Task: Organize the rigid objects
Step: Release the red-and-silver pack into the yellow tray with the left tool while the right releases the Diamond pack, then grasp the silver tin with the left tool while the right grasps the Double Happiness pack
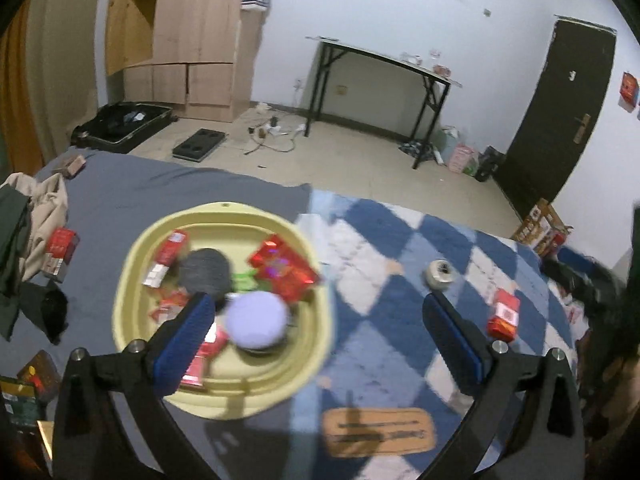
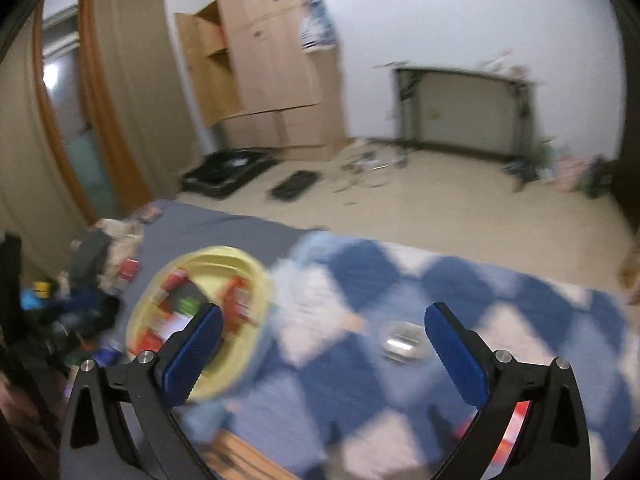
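Both grippers are spread wide and hold nothing: the left gripper (image 1: 316, 332) hangs above the bed, its left pad over a yellow basin (image 1: 132, 292), and the right gripper (image 2: 322, 344) hovers over the blue-and-white checkered blanket (image 2: 360, 380).

In the left wrist view, at far left, crumpled clothes (image 1: 28, 216) lie on the grey sheet (image 1: 160, 188), with a red-and-white box (image 1: 60, 254) just beside them. Next comes the basin, holding several red boxes (image 1: 284, 270), a dark round lid (image 1: 204, 270), a small green item (image 1: 244, 280) and a pale lilac round lid (image 1: 256, 320), all packed close together. To the right, on the blanket, a roll of tape (image 1: 440, 274) sits just beyond the right pad, and a red box (image 1: 504, 316) lies further right, apart from the roll. An orange label patch (image 1: 378, 432) shows on the blanket near the bottom edge.

In the right wrist view, which is heavily blurred, the basin (image 2: 256, 276) sits behind the left pad with red boxes inside, and a pale round object (image 2: 402, 340), too blurred to tell apart, lies just left of the right pad. Something red (image 2: 516, 432) shows behind the right finger's arm.
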`<action>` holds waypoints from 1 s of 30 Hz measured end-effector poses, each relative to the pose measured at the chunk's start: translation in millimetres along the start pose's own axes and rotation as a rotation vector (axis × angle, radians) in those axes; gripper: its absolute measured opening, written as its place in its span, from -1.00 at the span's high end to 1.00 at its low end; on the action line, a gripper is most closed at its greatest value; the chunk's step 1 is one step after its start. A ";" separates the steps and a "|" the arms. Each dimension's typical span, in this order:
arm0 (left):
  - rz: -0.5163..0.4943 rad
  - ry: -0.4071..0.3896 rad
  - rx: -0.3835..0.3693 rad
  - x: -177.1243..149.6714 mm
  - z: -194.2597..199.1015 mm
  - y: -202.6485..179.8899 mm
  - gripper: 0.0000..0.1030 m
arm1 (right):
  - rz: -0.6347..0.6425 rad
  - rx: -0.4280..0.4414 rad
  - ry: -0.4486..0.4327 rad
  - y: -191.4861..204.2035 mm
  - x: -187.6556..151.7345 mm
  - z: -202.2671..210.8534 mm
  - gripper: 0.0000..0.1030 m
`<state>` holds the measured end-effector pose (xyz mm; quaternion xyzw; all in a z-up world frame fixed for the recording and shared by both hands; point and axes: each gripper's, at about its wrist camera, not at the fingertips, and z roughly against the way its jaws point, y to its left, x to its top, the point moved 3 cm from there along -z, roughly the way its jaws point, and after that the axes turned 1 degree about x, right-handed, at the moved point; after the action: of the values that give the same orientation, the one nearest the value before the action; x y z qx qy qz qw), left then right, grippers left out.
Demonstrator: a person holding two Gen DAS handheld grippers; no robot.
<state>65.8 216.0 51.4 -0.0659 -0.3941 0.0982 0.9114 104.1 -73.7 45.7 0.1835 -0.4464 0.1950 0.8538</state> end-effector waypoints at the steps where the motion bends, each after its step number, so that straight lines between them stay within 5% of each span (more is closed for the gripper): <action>1: -0.010 0.002 -0.005 0.3 -0.5 -7.1 -1.00 | 0.002 -0.044 -0.005 -11.5 -12.5 16.9 -0.99; 6: -0.100 0.017 -0.037 -3.5 -1.8 -53.9 -1.00 | -0.063 -0.166 0.035 -64.0 -77.3 76.6 -0.99; 13: -0.133 0.054 -0.027 -18.6 -21.6 -82.8 -1.00 | -0.152 -0.225 0.048 -97.1 -110.1 96.0 -0.99; 19: -0.215 0.102 -0.050 -28.6 -75.0 -130.9 -1.00 | -0.164 -0.231 0.106 -123.6 -109.8 57.5 -0.99; 23: -0.129 0.154 0.023 -29.0 -133.5 -142.4 -1.00 | -0.307 -0.248 0.115 -148.1 -119.3 16.5 -0.99; 27: -0.033 0.183 0.015 -25.1 -178.8 -156.6 -1.00 | -0.477 -0.288 0.079 -161.8 -130.6 -8.2 -0.99; 30: -0.022 0.188 0.050 -18.1 -208.2 -169.8 -1.00 | -0.439 -0.292 0.090 -152.4 -129.4 -27.9 -0.99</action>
<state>227.5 37.9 -69.6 -0.0479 -0.3049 0.0913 0.9468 131.0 -212.5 -98.3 0.1419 -0.3807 -0.0533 0.9122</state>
